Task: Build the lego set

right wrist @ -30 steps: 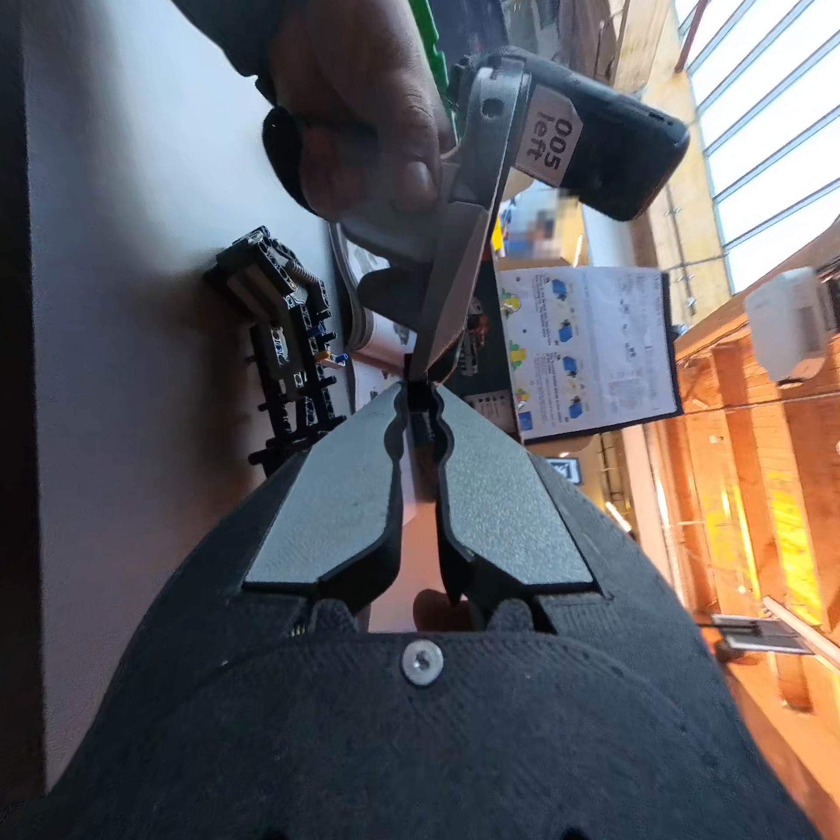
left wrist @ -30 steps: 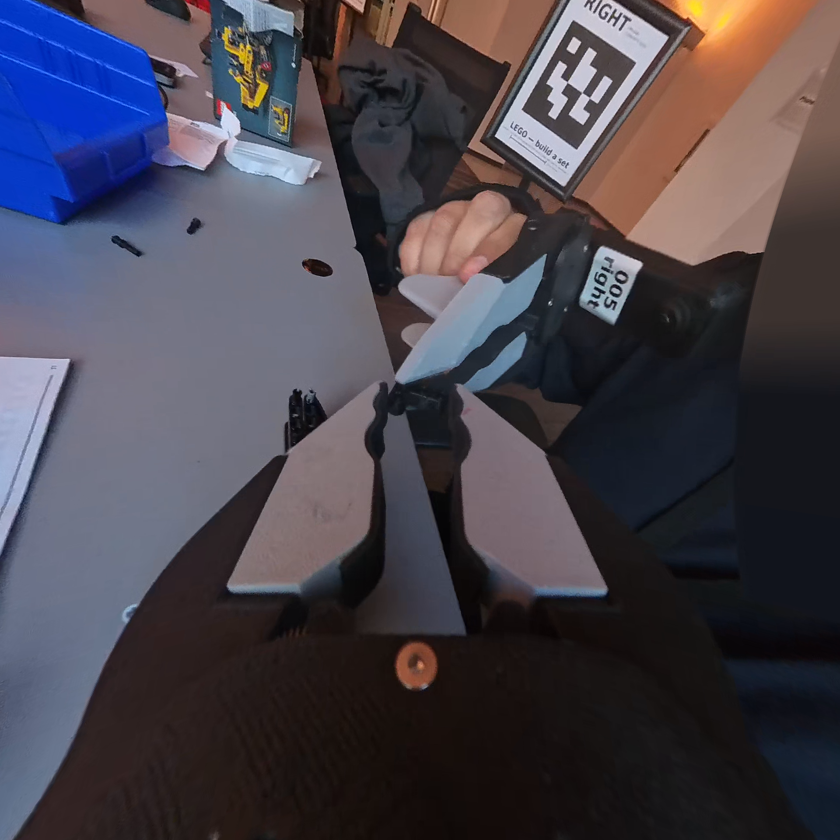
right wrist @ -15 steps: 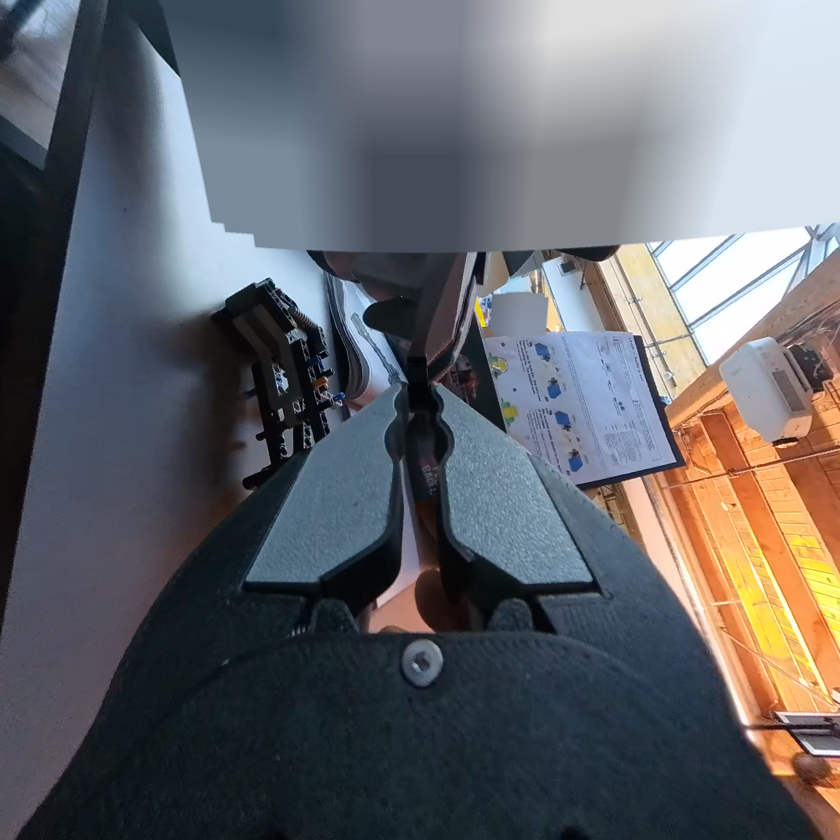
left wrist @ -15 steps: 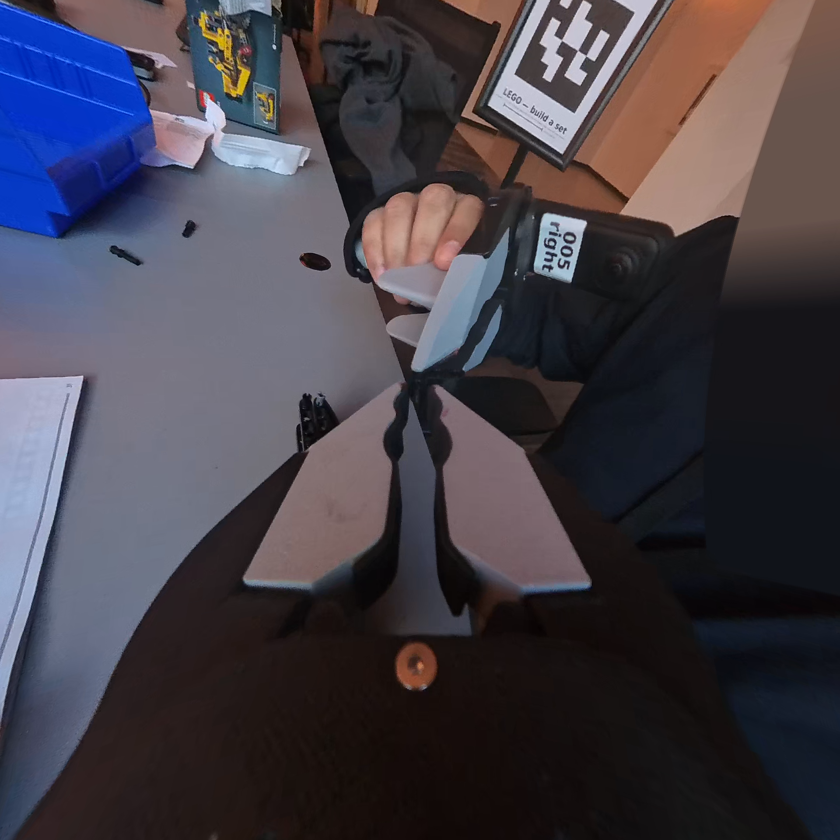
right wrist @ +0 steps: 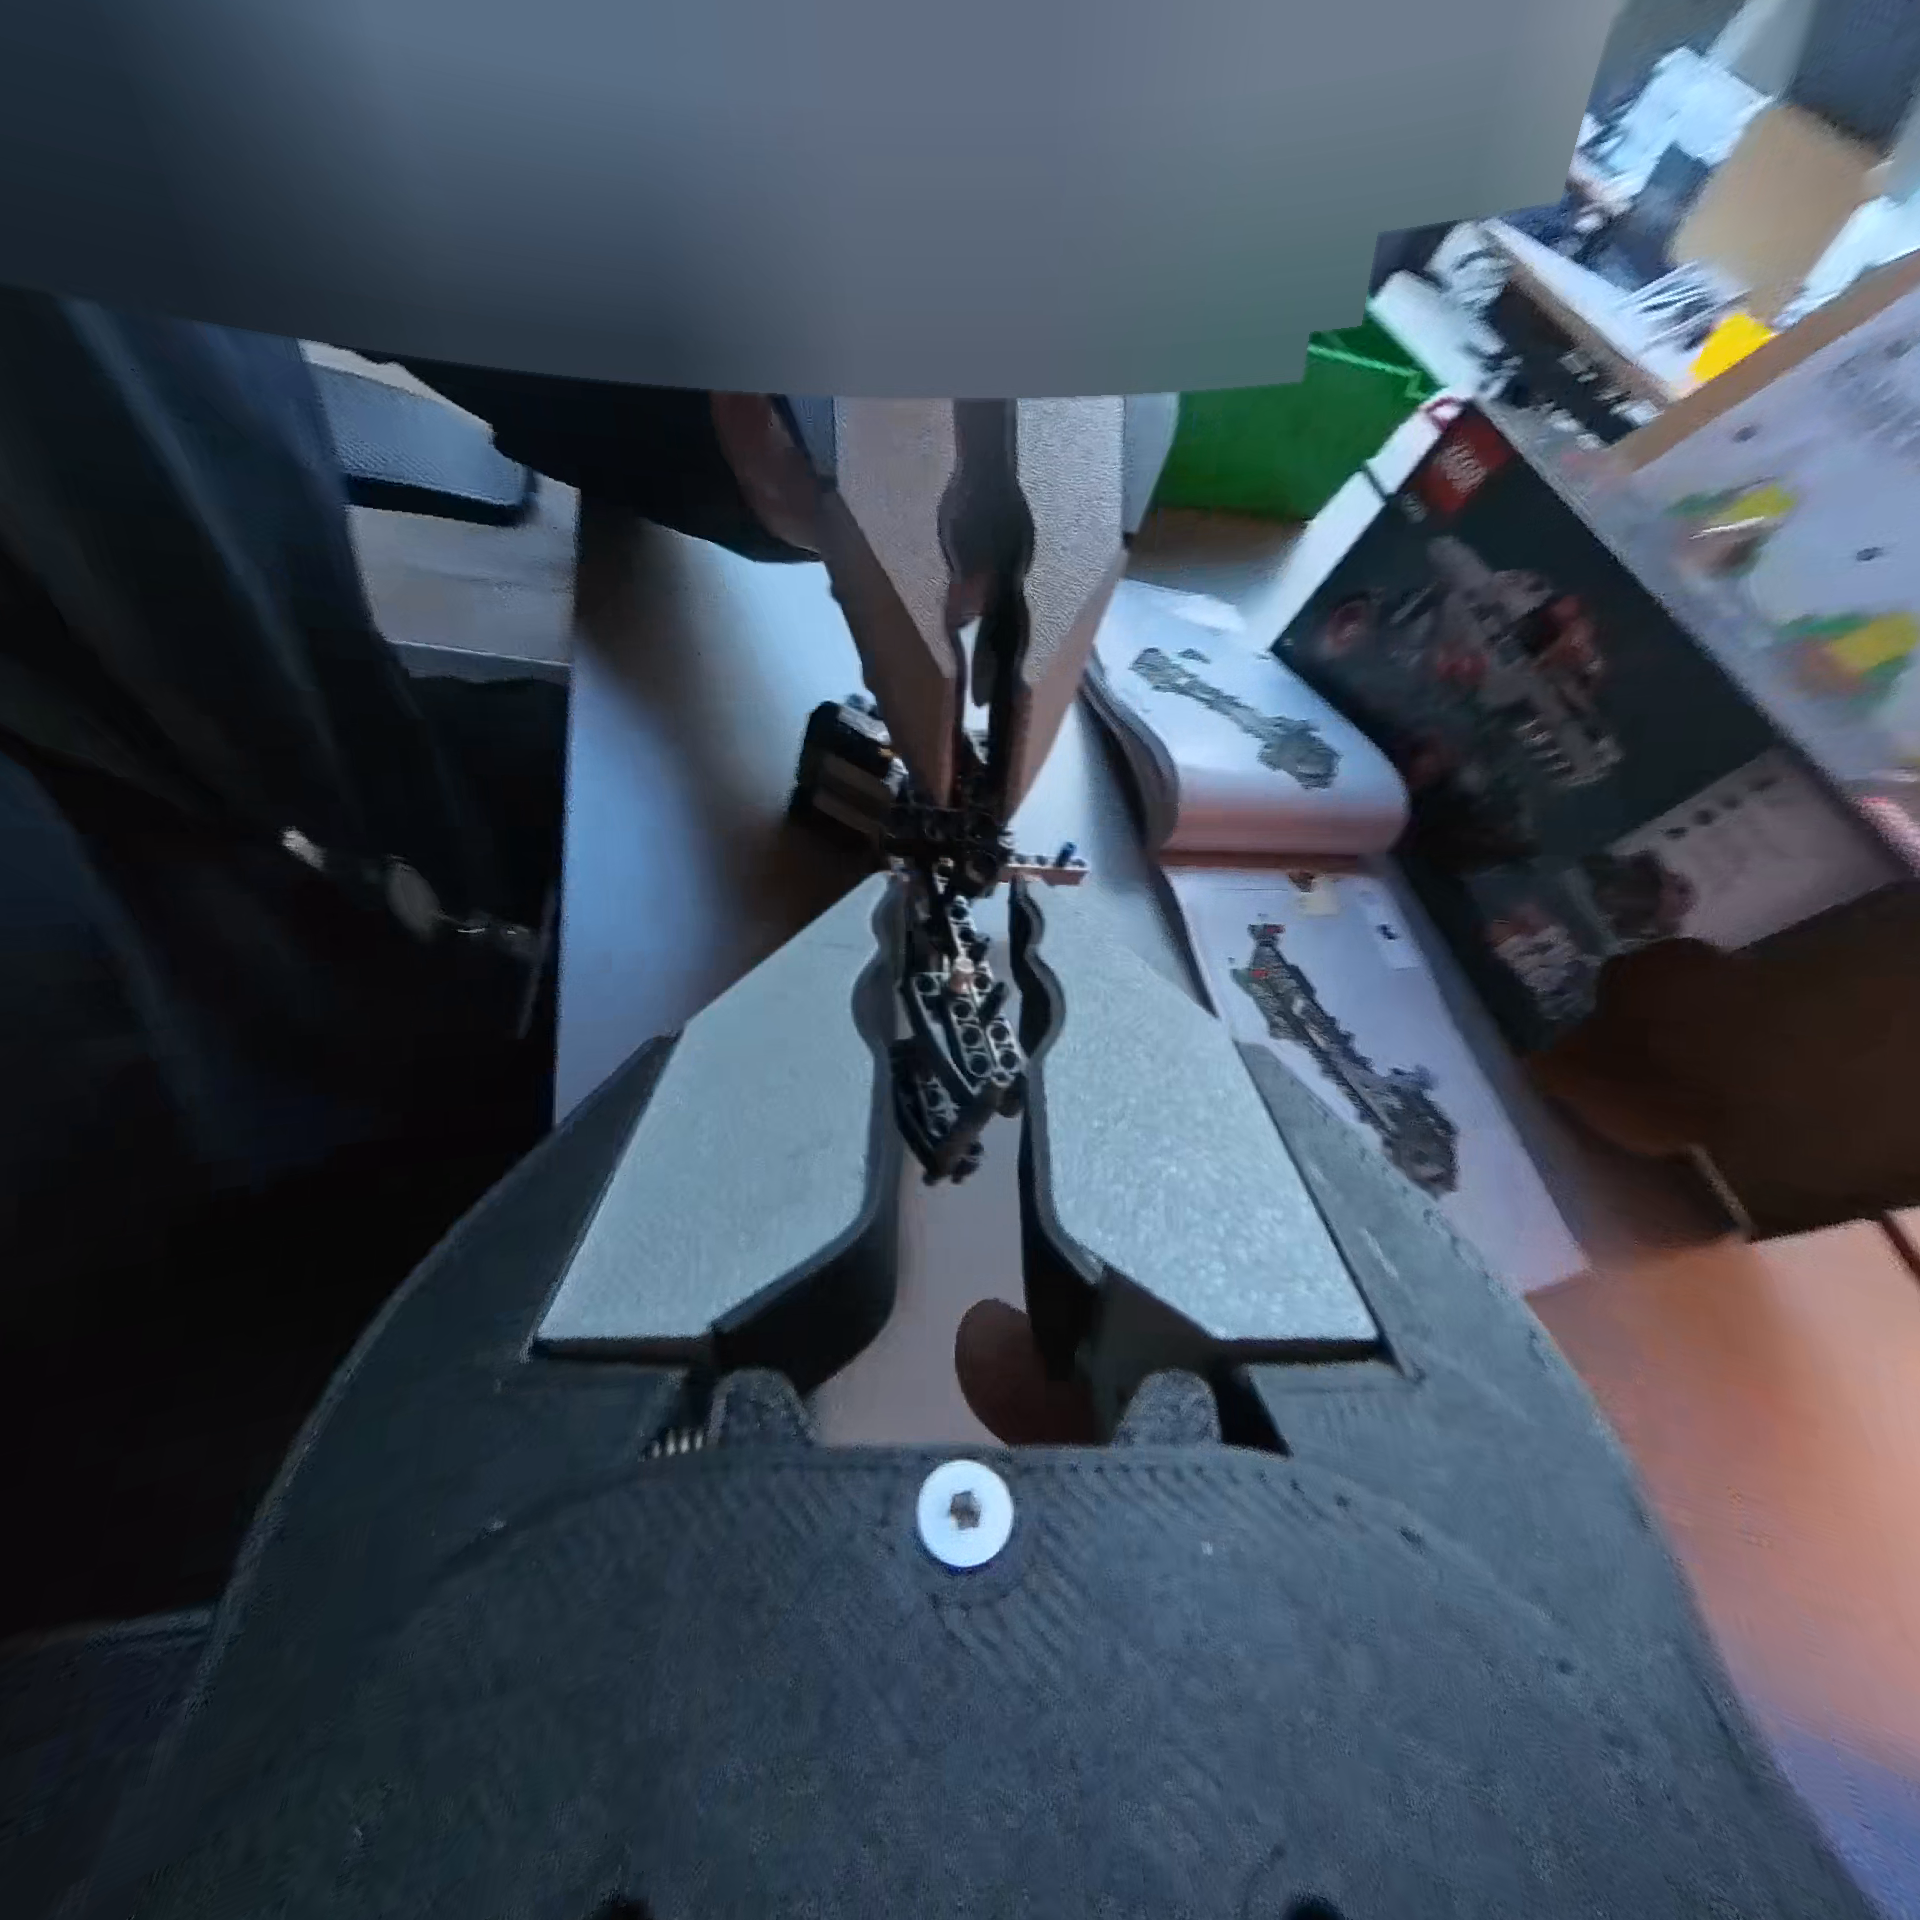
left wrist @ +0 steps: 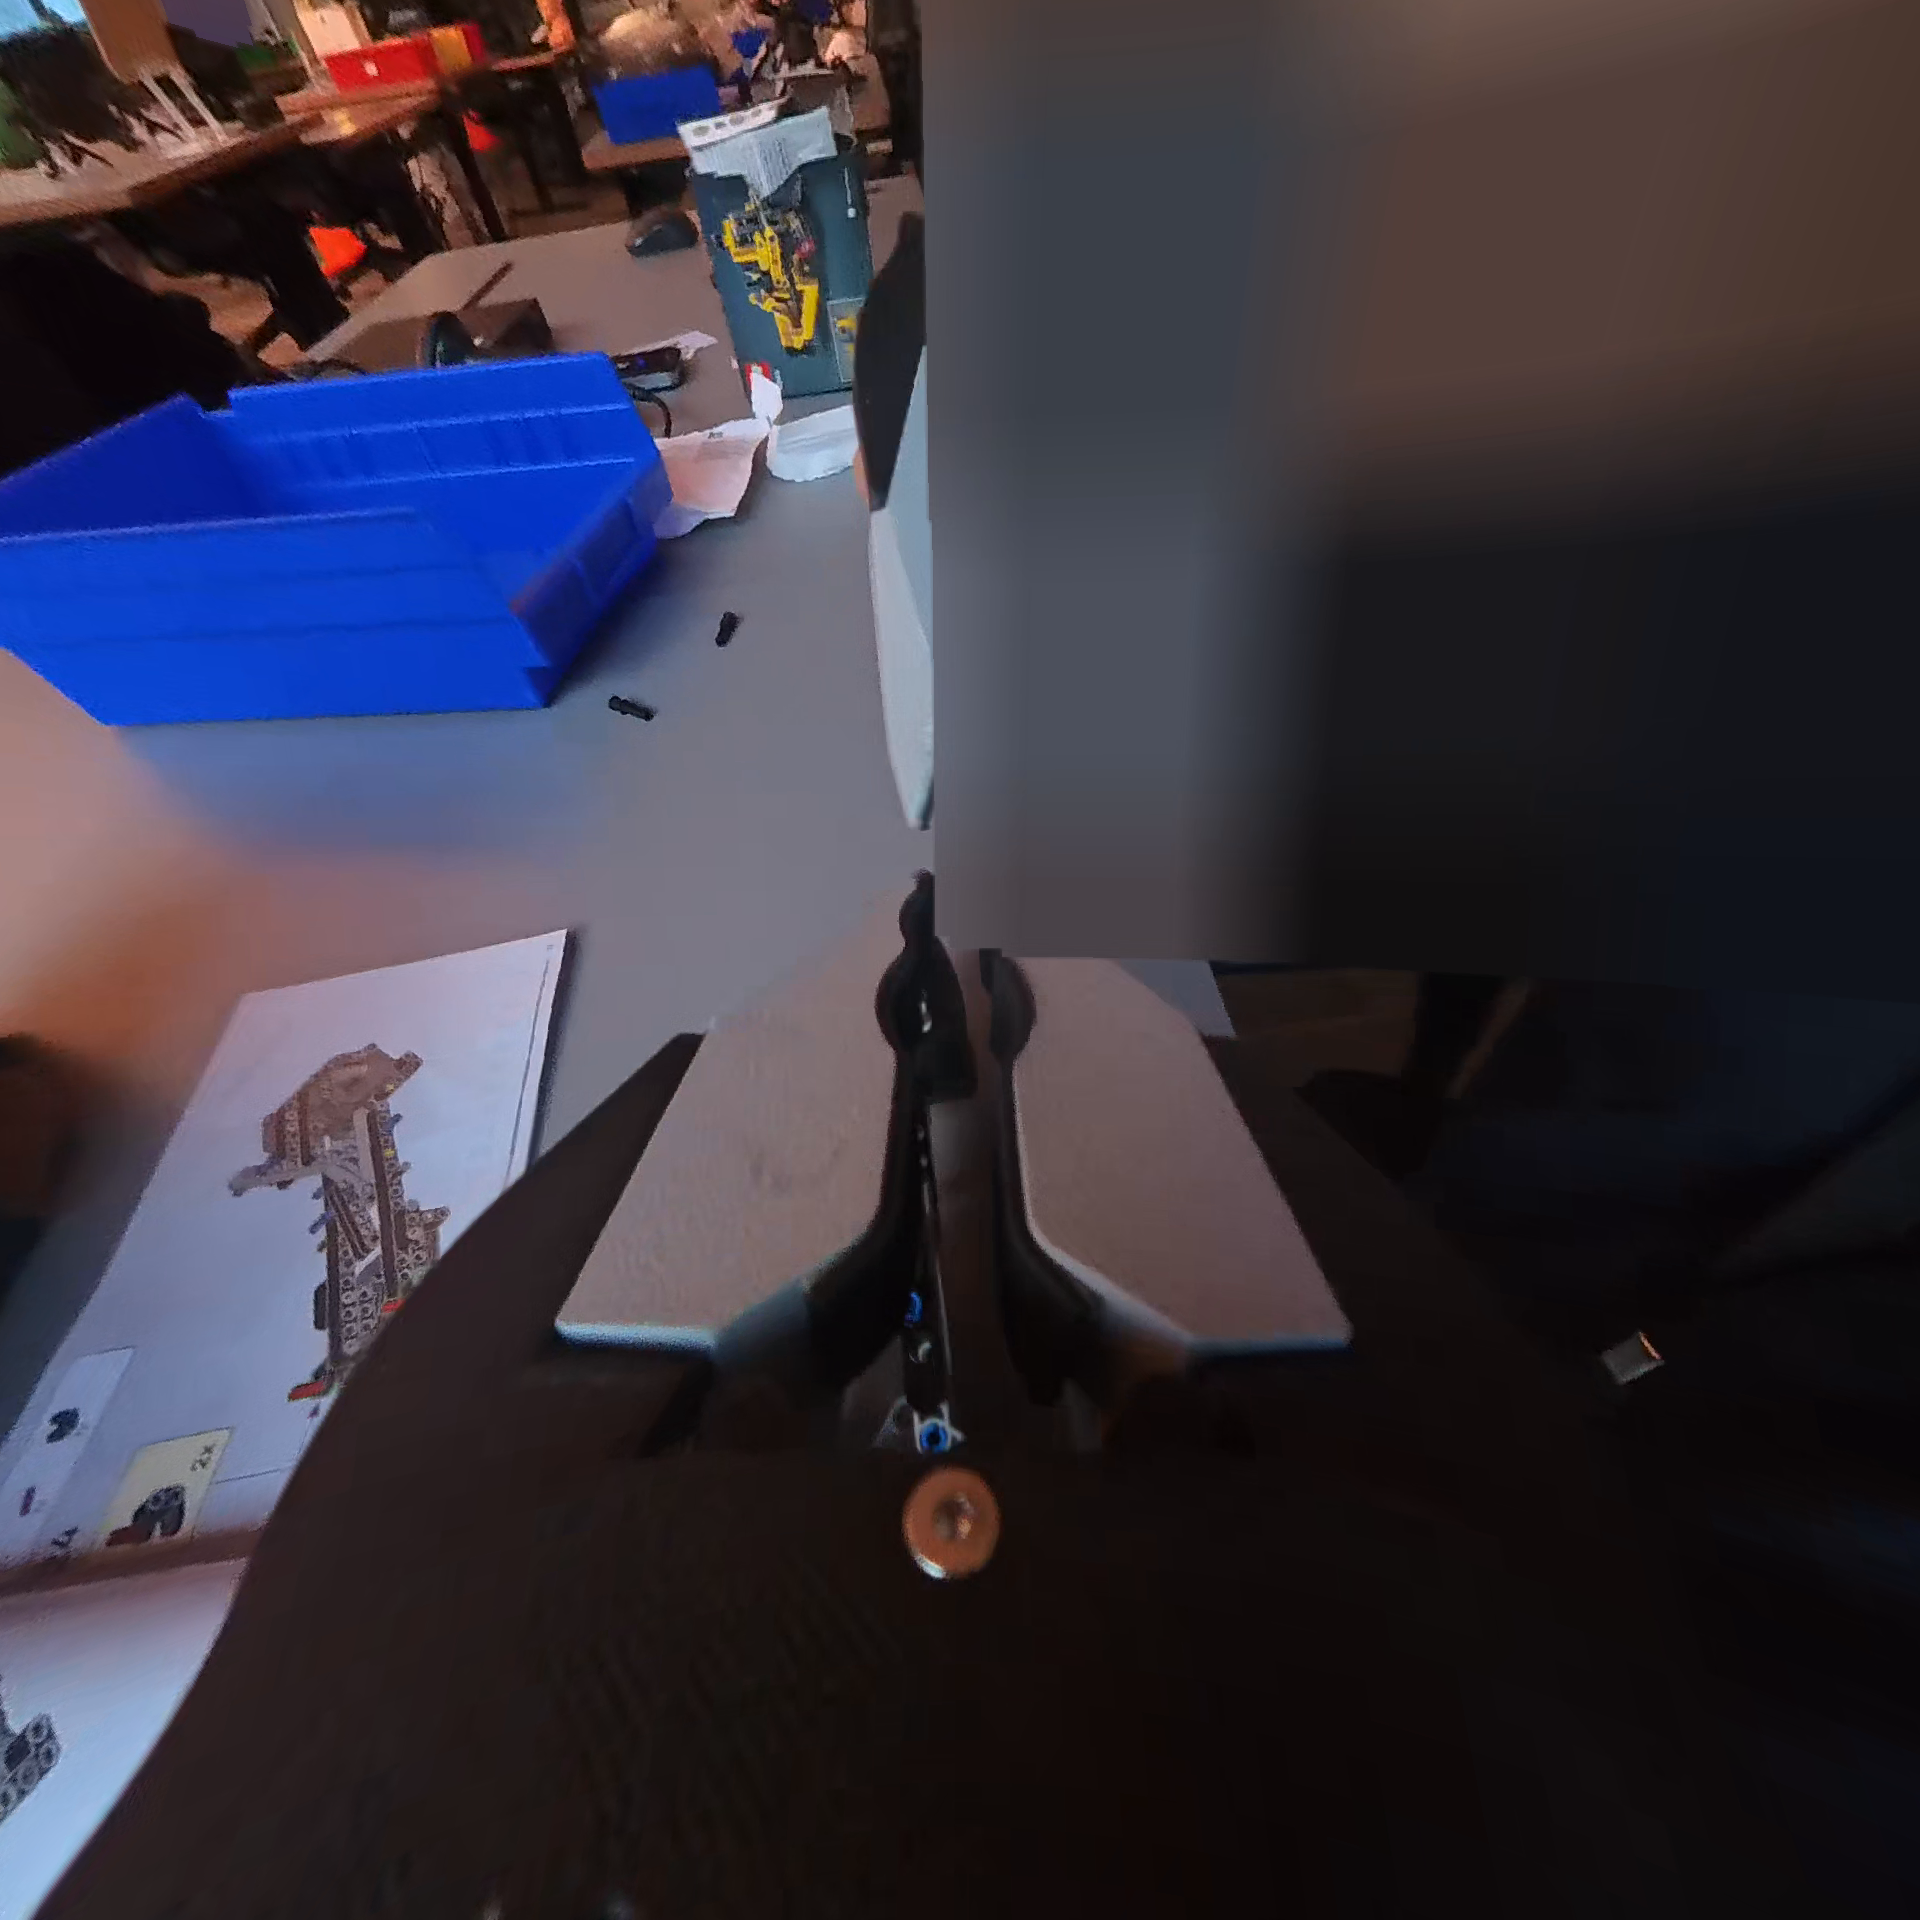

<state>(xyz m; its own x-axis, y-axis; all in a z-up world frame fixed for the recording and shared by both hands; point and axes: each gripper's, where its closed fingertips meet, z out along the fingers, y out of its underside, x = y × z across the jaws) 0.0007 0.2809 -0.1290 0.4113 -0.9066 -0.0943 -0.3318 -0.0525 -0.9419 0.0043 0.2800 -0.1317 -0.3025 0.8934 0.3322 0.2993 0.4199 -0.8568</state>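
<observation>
A black lego assembly (right wrist: pixel 961 1039) with small blue pins hangs above the grey table (right wrist: pixel 675 727), held from both ends. My right gripper (right wrist: pixel 951 904) is shut on its near end. My left gripper (right wrist: pixel 961 821) comes in from the far side, tip to tip with the right one, and is shut on the other end. In the left wrist view the left gripper (left wrist: pixel 951 977) pinches a thin black beam of the assembly (left wrist: pixel 925 1195). One finger of the right gripper (left wrist: pixel 899 623) shows there; the rest is behind a blurred patch. A second black lego sub-assembly (right wrist: pixel 842 769) lies on the table under the tips.
An open instruction booklet (left wrist: pixel 343 1195) lies to the left, also in the right wrist view (right wrist: pixel 1351 1039). A blue bin (left wrist: pixel 312 540), two loose black pins (left wrist: pixel 631 709), torn paper bags (left wrist: pixel 717 468) and an upright lego box (left wrist: pixel 790 270) stand behind. A dark lego box (right wrist: pixel 1558 727) stands at the right. Both grippers' tips are close together, under 4 cm apart.
Both grippers have swung round while staying tip to tip, so both views have turned. The black assembly now shows lengthwise between the fingers of both grippers.
</observation>
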